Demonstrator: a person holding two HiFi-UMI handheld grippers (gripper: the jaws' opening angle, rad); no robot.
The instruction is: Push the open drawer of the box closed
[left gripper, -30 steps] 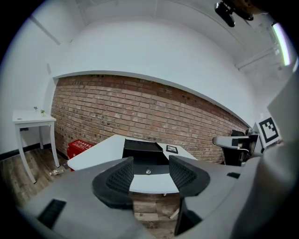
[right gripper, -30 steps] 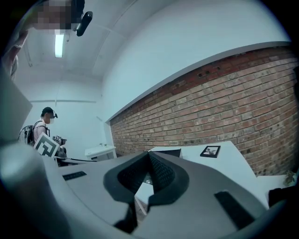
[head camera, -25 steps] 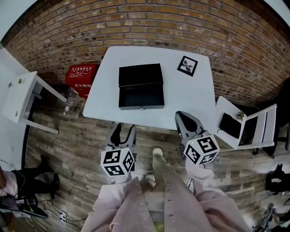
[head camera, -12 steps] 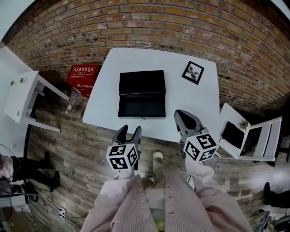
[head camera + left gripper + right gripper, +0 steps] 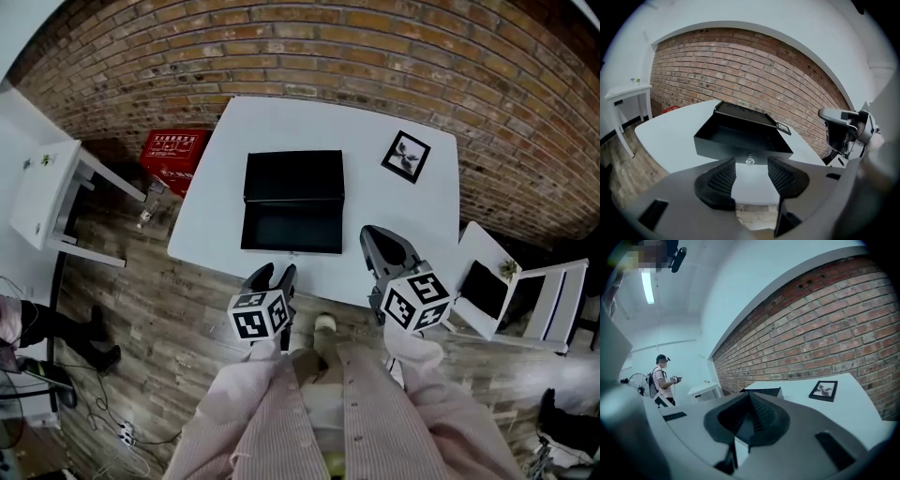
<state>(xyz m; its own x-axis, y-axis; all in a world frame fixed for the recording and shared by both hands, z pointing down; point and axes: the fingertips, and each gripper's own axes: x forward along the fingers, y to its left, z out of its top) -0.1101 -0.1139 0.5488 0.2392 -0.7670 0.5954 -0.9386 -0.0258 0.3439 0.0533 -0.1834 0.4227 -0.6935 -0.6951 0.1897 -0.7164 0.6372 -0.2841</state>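
The black box [image 5: 293,174] sits mid-frame on the white table [image 5: 216,192] in the head view. Its drawer [image 5: 292,228] is pulled out toward the bottom of the frame, with its front close to the table's lower edge. My left gripper [image 5: 273,277] hangs just below that edge, clear of the drawer. Its jaws stand apart and have just been closing a little, with nothing between them. In the left gripper view the drawer's small knob [image 5: 750,160] shows through the gap, further off. My right gripper [image 5: 379,240] is right of centre, over the table's lower edge, its jaws together and empty in its own view. A framed picture [image 5: 407,157] lies at the table's upper right, well apart from the box.
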